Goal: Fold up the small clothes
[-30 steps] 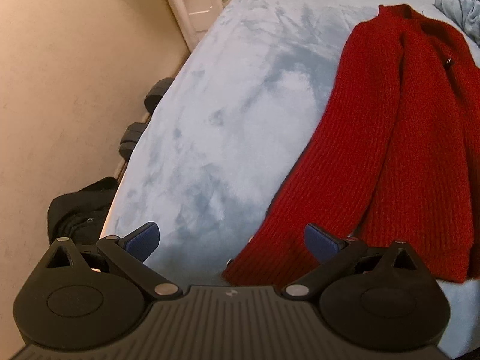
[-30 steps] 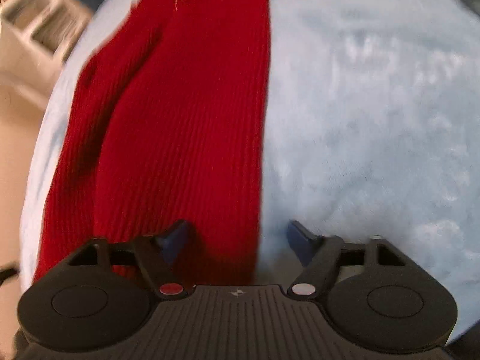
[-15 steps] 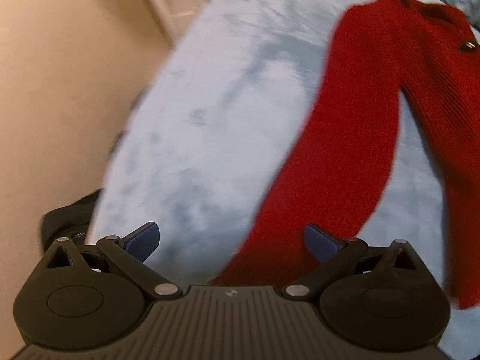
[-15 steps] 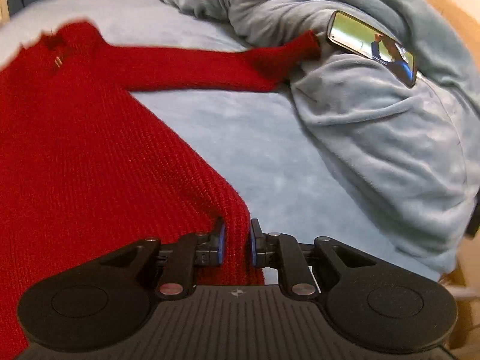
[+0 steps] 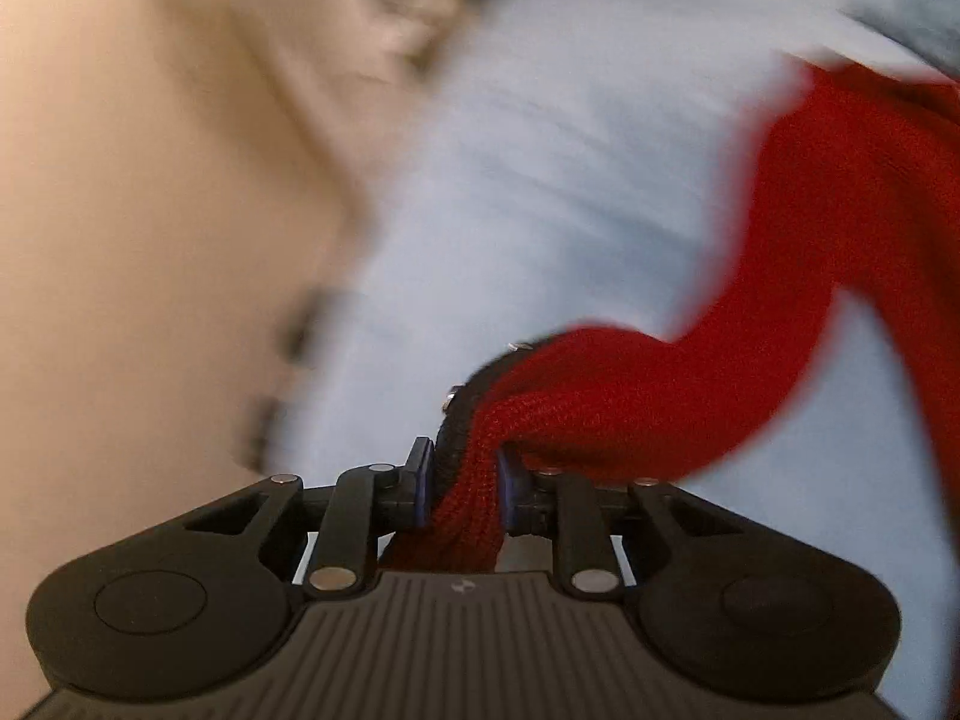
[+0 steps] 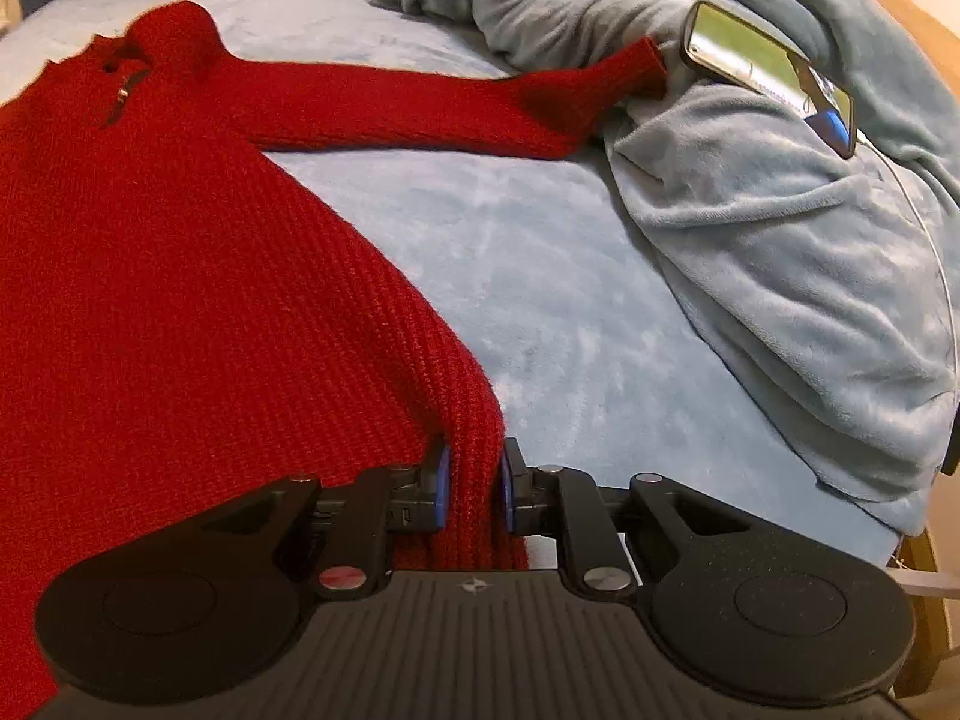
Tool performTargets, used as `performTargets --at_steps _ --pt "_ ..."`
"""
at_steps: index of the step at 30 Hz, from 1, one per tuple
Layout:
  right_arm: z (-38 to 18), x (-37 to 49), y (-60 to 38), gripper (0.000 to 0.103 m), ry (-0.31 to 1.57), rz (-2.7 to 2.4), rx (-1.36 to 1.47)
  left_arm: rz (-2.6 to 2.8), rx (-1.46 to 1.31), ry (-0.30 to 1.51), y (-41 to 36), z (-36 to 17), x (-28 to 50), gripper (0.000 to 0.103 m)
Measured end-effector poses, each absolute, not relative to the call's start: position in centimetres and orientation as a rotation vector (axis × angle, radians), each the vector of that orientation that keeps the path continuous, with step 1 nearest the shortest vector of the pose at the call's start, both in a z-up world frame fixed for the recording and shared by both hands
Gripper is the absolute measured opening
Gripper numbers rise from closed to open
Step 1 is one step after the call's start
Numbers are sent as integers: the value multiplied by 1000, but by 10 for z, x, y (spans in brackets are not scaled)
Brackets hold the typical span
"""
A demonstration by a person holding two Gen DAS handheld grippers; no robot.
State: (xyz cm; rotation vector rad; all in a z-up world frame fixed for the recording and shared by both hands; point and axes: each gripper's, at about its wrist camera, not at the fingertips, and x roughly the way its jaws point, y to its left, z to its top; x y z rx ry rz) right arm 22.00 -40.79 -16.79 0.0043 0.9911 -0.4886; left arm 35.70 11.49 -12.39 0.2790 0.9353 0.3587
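Bedcover of pale blue plush (image 6: 540,276) carries the red knitted cardigan (image 6: 180,276), collar far, hem near (long axis front-to-back). Left gripper (image 5: 461,483), gaping a second ago, has just closed onto its cuff; right gripper (image 6: 471,489) pinches the hem corner.

My left wrist view smears with motion blur; only my left gripper (image 5: 461,477) stays sharp. The right view is crisp, evenly lit, soft-shadowed, its fisheye edges bending and darkening at the corners.

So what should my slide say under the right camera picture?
Right tool pinches the red sweater's bottom corner on a blue blanket.
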Motion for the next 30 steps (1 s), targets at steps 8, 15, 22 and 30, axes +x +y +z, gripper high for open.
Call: performTargets --at_steps 8,15,22,30 --pt "-161 207 -419 31 964 -502 96 365 78 838 130 -84 372 103" --pt "-150 168 -430 46 942 -523 187 -157 93 937 21 -115 243 103" --pt "-147 127 -408 55 929 -386 307 -429 190 1046 -78 -164 165 103" --pt "-150 120 -377 61 930 -264 217 -223 296 1190 -69 -194 201 103"
